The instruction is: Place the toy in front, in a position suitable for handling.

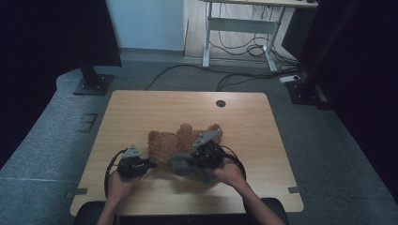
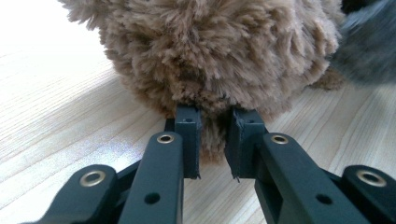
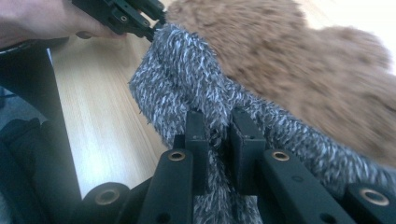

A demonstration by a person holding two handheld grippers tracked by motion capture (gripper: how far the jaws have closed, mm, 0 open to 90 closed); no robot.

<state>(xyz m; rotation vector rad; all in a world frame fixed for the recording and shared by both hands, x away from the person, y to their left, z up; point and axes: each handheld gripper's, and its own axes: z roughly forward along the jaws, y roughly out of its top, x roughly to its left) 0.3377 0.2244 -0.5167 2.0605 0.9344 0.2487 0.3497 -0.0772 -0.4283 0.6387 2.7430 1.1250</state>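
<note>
A brown plush toy (image 1: 180,139) lies in the middle of the wooden table (image 1: 141,108). My left gripper (image 1: 150,164) sits at the toy's left edge. In the left gripper view, the left gripper (image 2: 213,140) is shut on a tuft of the toy's brown fur (image 2: 219,56). A grey fuzzy knit piece (image 1: 179,164) lies against the toy's near side. My right gripper (image 1: 190,161) holds that piece from the right. In the right gripper view, the right gripper (image 3: 215,126) is shut on the grey knit piece (image 3: 187,79), which is lifted over the brown plush toy (image 3: 317,60).
The left gripper (image 3: 122,16) and its hand are beyond the grey piece in the right gripper view. A small round hole (image 1: 220,103) sits near the table's far edge. Behind the table, cables lie on the floor beside a desk frame (image 1: 239,28) and dark stands (image 1: 94,79).
</note>
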